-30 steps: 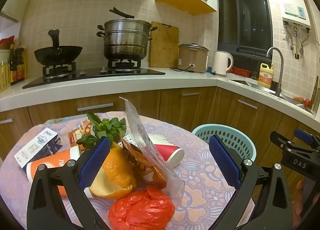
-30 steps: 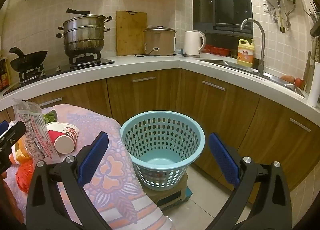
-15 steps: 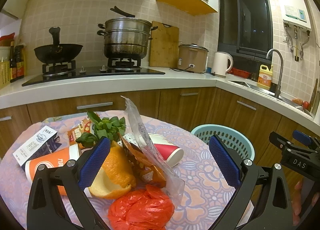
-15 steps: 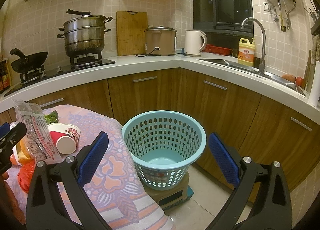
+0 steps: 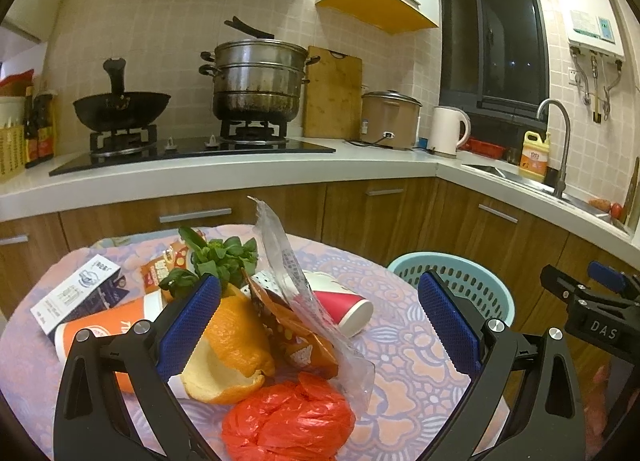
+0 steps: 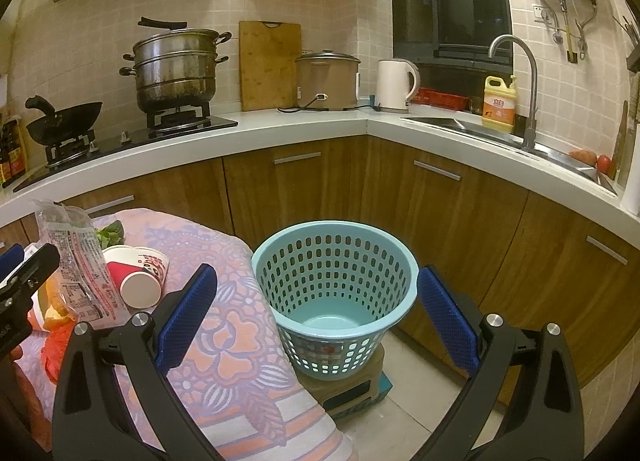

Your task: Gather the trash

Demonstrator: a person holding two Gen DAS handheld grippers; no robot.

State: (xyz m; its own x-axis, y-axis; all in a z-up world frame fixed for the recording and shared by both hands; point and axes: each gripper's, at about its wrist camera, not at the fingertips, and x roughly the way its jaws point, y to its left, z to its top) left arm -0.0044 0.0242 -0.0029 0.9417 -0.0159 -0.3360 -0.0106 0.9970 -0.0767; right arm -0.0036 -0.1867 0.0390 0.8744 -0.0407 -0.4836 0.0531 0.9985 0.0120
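A pile of trash lies on the round table with a floral cloth [image 5: 404,357]: a crumpled red plastic bag [image 5: 288,421], an orange peel [image 5: 232,349], a clear plastic wrapper [image 5: 296,285], a red and white paper cup [image 5: 340,305] on its side, an orange cup [image 5: 96,333], green leaves [image 5: 220,261] and a white carton [image 5: 76,293]. My left gripper [image 5: 320,325] is open, empty, hovering over the pile. My right gripper [image 6: 316,317] is open and empty above the empty light-blue basket [image 6: 336,285], which stands on a box beside the table.
Wooden cabinets [image 6: 460,221] and a white counter [image 6: 304,121] curve behind the table and basket. A steamer pot [image 5: 256,81] and wok [image 5: 120,105] sit on the stove. The sink [image 6: 472,125] is at the right. The other gripper shows at the right edge of the left wrist view [image 5: 592,305].
The left gripper has shifted slightly, so the trash pile sits a little nearer and more central. The right gripper has barely moved. Both stay open.
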